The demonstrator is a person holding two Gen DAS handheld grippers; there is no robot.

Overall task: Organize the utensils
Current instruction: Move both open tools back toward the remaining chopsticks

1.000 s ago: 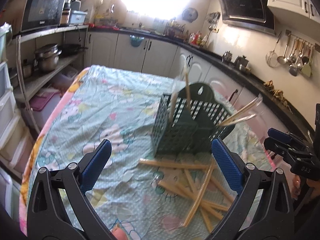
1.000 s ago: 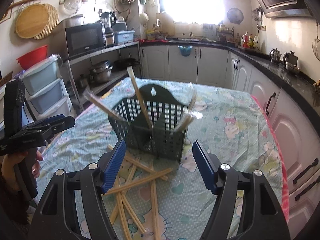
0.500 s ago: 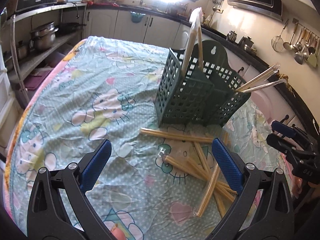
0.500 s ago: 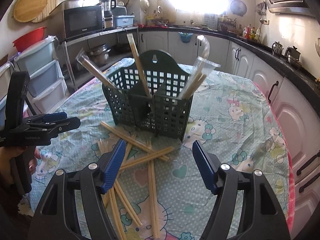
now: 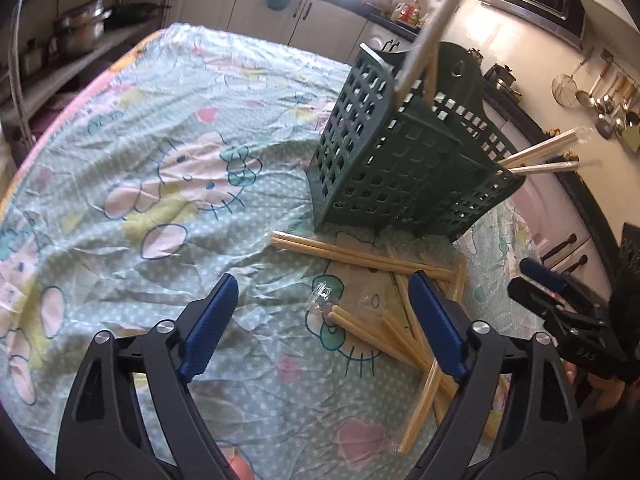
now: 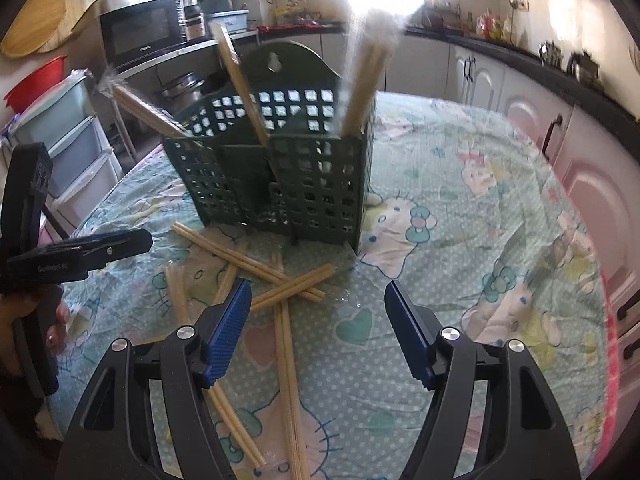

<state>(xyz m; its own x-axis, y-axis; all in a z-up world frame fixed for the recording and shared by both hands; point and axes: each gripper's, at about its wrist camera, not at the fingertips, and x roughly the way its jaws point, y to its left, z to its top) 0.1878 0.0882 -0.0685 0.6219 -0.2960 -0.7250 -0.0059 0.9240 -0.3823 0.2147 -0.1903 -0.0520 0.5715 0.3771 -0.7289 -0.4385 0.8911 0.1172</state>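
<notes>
Now left gripper [image 5: 322,294] jaws closing, empty

Your table [image 6: 500,200], under a cartoon-print cloth [image 5: 168,184]

You have the green caddy [image 6: 280,184] standing on the cloth; wrapped chopsticks [image 6: 288,288] lie crisscrossed just in front of it; the cloth is wrinkled, with a pink border.

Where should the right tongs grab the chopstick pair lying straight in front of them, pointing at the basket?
Take the wrapped chopstick pair at its bare middle stretch, below where other sticks cross its far end near the green basket. Come down from above with the right tongs, pads either side of its narrow width. It lies flat on the tablecloth, nearly in line with the tongs.
</notes>
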